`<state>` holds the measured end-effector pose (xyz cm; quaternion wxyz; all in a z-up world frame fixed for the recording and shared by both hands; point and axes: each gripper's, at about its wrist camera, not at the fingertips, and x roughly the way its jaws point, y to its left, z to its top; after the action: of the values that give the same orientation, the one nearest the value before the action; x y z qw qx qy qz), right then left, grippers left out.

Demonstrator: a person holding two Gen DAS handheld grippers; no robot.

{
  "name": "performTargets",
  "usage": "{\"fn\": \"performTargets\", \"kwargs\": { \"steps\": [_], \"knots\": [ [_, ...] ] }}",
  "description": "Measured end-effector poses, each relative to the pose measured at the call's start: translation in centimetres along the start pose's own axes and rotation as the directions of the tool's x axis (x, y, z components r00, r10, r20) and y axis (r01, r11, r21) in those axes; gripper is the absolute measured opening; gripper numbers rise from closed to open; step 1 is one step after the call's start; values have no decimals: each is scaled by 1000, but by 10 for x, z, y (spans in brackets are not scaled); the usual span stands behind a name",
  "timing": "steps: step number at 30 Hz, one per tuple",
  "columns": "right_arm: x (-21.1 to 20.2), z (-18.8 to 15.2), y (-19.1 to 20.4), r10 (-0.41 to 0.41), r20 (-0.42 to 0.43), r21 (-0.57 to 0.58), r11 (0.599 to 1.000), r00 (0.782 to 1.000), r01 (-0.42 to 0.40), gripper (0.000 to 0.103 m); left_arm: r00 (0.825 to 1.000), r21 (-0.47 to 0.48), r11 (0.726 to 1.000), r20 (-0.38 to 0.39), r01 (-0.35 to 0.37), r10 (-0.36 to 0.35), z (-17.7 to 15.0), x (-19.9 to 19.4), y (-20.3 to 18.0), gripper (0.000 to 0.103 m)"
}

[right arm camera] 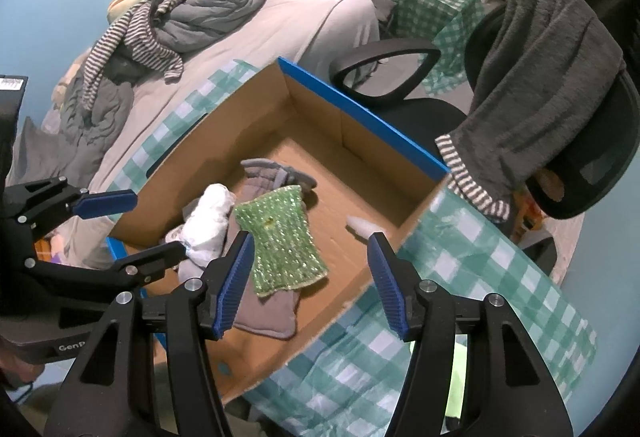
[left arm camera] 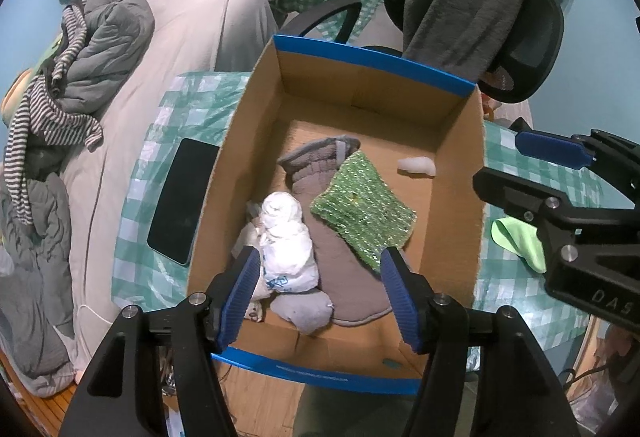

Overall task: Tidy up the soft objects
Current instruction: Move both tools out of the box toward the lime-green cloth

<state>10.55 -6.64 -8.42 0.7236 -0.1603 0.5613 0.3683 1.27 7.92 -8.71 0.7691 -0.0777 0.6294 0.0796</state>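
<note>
An open cardboard box (left arm camera: pixel 460 173) with blue rims stands on a green checked table (left arm camera: pixel 188 117). Inside lie a sparkly green knit cloth (left arm camera: pixel 362 211), a grey oven mitt (left arm camera: pixel 316 161), a white bundled bag (left arm camera: pixel 286 237), a pale sock (left arm camera: pixel 304 309) and a small white fluff piece (left arm camera: pixel 416 165). My left gripper (left arm camera: pixel 318 273) is open and empty above the box's near end. My right gripper (right arm camera: pixel 310 261) is open and empty over the box's right side; it also shows in the left wrist view (left arm camera: pixel 520 161). The green cloth (right arm camera: pixel 280 239) lies between its fingers in view.
A black phone (left arm camera: pixel 182 201) lies on the table left of the box. A light green cloth (left arm camera: pixel 516 237) lies on the table to the right. A black office chair (right arm camera: pixel 580 141) draped with a grey towel (right arm camera: pixel 536 89) stands behind. A bed (right arm camera: pixel 280 21) with grey bedding is at left.
</note>
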Motion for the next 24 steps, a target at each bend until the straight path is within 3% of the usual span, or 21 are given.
{"fn": "performTargets", "kwargs": {
  "steps": [11,24],
  "knots": [
    [-17,-21,-24,-20,2,51,999,1000,20,60,1000,46,999,-3,13,-12,-4,-5,-28,64],
    [-36,-63,-72,-62,-16,157,985,998,64,61,999,165,985,-19,47,-44,-9,-4,-87,64]
  ]
}}
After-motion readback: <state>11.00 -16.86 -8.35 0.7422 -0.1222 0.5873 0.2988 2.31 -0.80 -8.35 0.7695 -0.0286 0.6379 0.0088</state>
